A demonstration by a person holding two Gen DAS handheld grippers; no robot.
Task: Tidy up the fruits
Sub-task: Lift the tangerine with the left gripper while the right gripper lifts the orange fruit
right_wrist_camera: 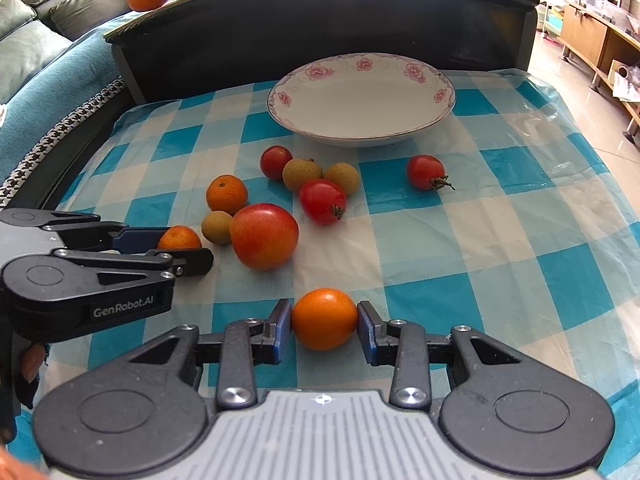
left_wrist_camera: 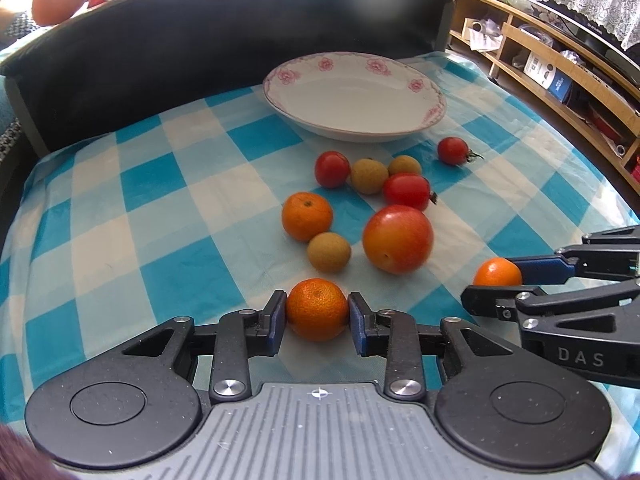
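Observation:
My left gripper (left_wrist_camera: 317,316) is shut on a small mandarin (left_wrist_camera: 317,309) just above the checked cloth; it also shows in the right wrist view (right_wrist_camera: 179,239). My right gripper (right_wrist_camera: 324,322) is shut on a smooth orange citrus (right_wrist_camera: 324,318), which shows at the right of the left wrist view (left_wrist_camera: 497,273). A white flowered plate (left_wrist_camera: 400,128) (right_wrist_camera: 400,136) stands empty at the back. Between lie a third mandarin (left_wrist_camera: 307,216) (right_wrist_camera: 226,194), a large tomato (left_wrist_camera: 398,239) (right_wrist_camera: 264,236), small red tomatoes (left_wrist_camera: 406,191) (right_wrist_camera: 322,201) and brown longans (left_wrist_camera: 329,252) (right_wrist_camera: 216,227).
The blue-and-white checked cloth (left_wrist_camera: 160,220) (right_wrist_camera: 500,240) covers the table. A black raised backboard (left_wrist_camera: 200,60) (right_wrist_camera: 320,20) bounds the far side, with more fruit on top of it. Wooden shelves (left_wrist_camera: 560,72) stand to the right, a sofa (right_wrist_camera: 40,60) to the left.

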